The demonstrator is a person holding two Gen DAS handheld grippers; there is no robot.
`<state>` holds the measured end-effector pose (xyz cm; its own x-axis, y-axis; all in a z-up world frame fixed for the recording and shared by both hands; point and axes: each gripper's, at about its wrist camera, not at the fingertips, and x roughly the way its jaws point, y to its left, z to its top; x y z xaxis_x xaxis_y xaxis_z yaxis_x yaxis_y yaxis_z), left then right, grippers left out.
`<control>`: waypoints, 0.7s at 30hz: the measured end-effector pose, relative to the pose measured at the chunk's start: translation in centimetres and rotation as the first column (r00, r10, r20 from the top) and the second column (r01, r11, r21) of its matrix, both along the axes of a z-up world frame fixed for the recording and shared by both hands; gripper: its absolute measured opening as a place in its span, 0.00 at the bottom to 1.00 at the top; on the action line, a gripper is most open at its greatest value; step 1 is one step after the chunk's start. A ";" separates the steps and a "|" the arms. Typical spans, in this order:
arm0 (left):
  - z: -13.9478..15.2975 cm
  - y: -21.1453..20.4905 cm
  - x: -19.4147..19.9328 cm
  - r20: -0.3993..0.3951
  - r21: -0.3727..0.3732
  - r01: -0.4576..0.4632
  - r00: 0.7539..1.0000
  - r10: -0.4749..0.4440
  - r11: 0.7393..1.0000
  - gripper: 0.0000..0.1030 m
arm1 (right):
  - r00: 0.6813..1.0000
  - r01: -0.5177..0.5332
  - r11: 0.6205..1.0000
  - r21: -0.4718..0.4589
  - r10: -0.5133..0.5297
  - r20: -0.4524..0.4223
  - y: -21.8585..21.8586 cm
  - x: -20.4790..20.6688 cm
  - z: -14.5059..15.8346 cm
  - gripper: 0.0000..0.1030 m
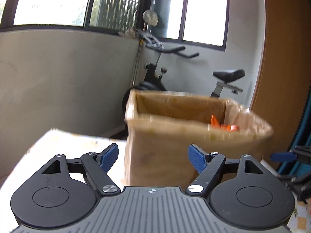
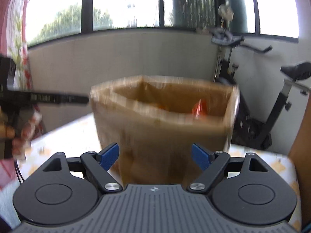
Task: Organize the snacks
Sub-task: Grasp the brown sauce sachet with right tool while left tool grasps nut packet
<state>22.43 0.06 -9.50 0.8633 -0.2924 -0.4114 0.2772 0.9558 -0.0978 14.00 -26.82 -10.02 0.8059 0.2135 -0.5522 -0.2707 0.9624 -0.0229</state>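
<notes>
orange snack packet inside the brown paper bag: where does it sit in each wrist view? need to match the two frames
Left wrist: orange snack packet right of centre, in the brown paper bag's right inner corner, just above the near rim.
Right wrist: the packet right of centre, low against the bag's right inner side.
Shared landmark: black exercise bike behind the bag, to the right.

surface: pale patterned table (image 2: 252, 155) | on it: open brown paper bag (image 2: 165, 132), upright
</notes>
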 end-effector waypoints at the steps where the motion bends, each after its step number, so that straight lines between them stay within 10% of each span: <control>1: -0.7 -0.1 -0.1 -0.019 -0.003 0.000 1.000 0.000 1.000 0.79 | 0.999 0.001 1.000 -0.019 -0.002 -0.035 -0.1 -0.2 -1.0 0.82; 9: -4.8 -0.3 -1.0 -0.125 0.001 -0.022 0.992 0.022 1.000 0.79 | 0.965 -0.098 0.984 -0.148 0.057 -0.257 -0.8 -1.5 -8.0 0.80; 21: -6.4 -0.5 -1.1 -0.174 0.012 -0.028 0.984 0.030 1.000 0.79 | 0.903 -0.314 0.925 -0.215 0.221 -0.367 0.4 -3.5 -11.3 0.80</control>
